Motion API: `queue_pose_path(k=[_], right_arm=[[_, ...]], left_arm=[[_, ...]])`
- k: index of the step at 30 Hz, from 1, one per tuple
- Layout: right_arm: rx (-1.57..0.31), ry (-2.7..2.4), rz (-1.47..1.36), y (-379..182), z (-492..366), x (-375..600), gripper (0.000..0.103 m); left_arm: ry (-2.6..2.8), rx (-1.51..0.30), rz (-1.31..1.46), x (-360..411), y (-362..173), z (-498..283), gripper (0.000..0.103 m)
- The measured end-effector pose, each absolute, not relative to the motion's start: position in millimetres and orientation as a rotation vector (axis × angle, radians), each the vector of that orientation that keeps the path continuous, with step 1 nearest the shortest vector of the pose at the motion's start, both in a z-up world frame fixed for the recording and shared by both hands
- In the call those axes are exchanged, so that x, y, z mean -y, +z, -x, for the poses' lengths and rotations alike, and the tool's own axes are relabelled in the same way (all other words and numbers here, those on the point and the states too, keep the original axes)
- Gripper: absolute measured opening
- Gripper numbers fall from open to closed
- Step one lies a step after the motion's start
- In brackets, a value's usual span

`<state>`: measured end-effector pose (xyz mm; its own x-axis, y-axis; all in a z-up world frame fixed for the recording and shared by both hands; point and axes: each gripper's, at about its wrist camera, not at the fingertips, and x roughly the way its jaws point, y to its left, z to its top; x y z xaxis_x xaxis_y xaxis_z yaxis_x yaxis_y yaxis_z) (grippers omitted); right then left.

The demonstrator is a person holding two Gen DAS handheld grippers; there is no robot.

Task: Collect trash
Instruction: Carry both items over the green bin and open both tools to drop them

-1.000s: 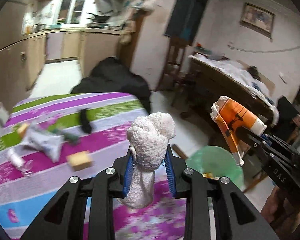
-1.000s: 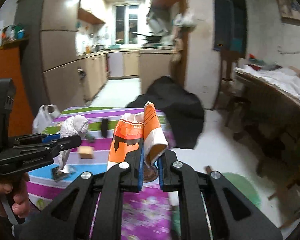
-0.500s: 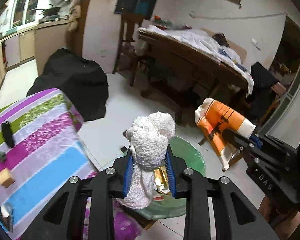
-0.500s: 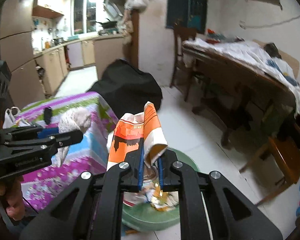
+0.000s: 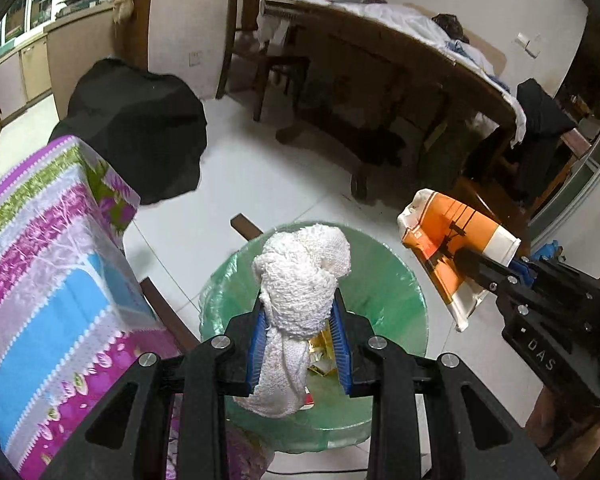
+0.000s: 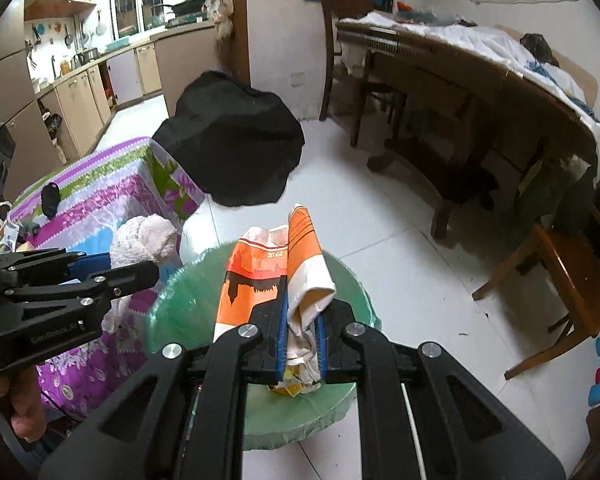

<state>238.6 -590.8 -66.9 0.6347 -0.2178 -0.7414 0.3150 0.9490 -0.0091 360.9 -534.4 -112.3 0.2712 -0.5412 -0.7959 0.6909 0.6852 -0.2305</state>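
Observation:
My left gripper (image 5: 298, 340) is shut on a crumpled white cloth wad (image 5: 300, 280) and holds it over the green-lined trash bin (image 5: 384, 280) on the floor. My right gripper (image 6: 300, 336) is shut on a crushed orange and white paper cup (image 6: 268, 276), also above the bin (image 6: 180, 304). The right gripper with the cup (image 5: 456, 248) shows at the right of the left wrist view. The left gripper with the cloth (image 6: 144, 240) shows at the left of the right wrist view. Some trash lies inside the bin (image 5: 320, 360).
A table with a striped purple, green and blue cloth (image 5: 48, 248) stands just left of the bin, with small items on it (image 6: 48, 196). A black draped object (image 6: 232, 152) sits behind. A wooden table (image 6: 480, 80) and chairs (image 6: 560, 264) stand to the right.
Both grippers have swung from above the striped table to over the trash bin, each still holding its item. The bin now lies directly below both.

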Motion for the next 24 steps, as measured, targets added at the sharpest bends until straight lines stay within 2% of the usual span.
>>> queue_pose_path(k=[24], right_arm=[[-0.854,-0.299,-0.142,-83.7,-240.5,610.4,0.010]], left_arm=[[-0.833,-1.019,-0.186,558.5,-133.7,-367.9,0.030]])
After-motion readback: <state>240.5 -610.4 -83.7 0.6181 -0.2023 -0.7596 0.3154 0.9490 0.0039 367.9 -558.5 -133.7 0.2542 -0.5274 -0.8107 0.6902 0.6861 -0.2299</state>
